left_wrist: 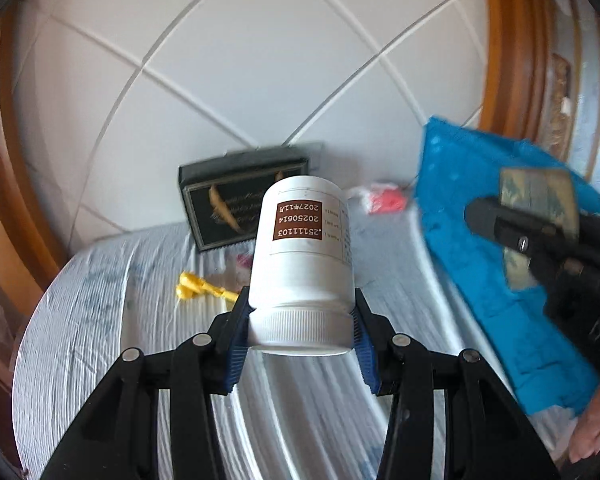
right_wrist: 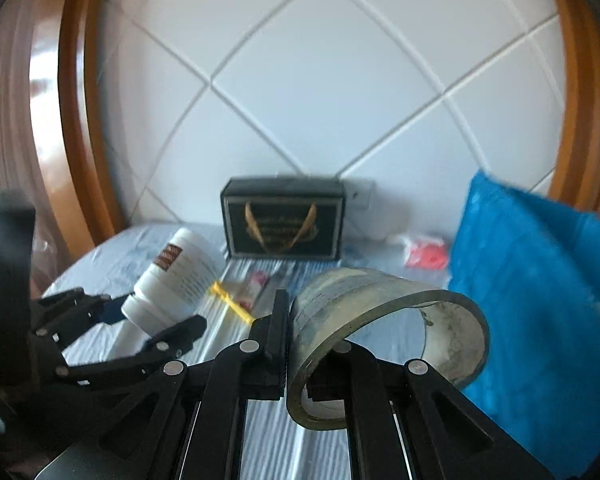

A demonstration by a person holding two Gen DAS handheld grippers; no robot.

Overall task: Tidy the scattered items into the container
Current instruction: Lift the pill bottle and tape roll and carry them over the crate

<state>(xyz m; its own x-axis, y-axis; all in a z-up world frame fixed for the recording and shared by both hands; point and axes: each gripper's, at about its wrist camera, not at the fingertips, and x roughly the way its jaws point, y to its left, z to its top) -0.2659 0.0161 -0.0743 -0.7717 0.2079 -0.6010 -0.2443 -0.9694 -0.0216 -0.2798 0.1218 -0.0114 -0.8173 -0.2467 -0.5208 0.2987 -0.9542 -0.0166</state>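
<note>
Left tool clenches the white bottle by its cap, held above the bench. Right tool pinches a tape roll – blue container at 3 o'clock, black box at 12.

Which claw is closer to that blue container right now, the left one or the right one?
Right. The right claw, shut on the tape roll, is just beside the blue container. The left claw, holding the white bottle, is farther off.
</note>
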